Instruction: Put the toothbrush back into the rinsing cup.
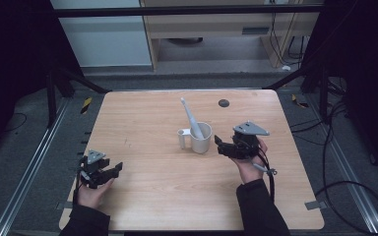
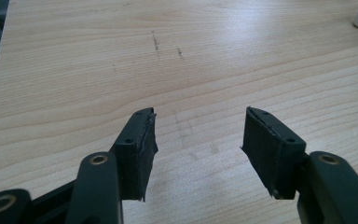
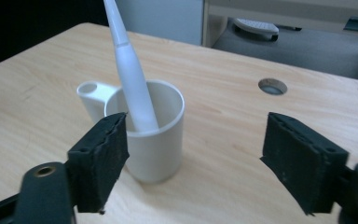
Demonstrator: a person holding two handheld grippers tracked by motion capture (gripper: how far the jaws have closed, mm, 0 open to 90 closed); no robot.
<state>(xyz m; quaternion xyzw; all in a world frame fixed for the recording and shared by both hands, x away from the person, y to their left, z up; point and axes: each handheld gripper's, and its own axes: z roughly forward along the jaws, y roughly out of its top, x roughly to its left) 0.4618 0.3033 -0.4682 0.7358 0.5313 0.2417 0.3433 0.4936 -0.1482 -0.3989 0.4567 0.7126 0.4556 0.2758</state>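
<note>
Only the white cup [image 1: 201, 137], with a toothbrush [image 1: 190, 118] leaning out of it, stands mid-table [image 1: 142, 196]; bare wood runs to every edge, apart from a small hole [image 1: 223, 103] near the far edge.

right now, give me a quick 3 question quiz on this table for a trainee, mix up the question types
1. True or false: the white toothbrush lies flat on the table.
2. Which claw is nearer the white cup? A) left claw B) right claw C) both equally near
3. Fill in: the toothbrush stands leaning inside the ____.

Key
1. False. It stands tilted in the cup, its thin end up.
2. B. The right claw sits just beside the cup with its jaws apart; the left claw, also with jaws apart, is over bare wood near the table's front left.
3. cup
</note>
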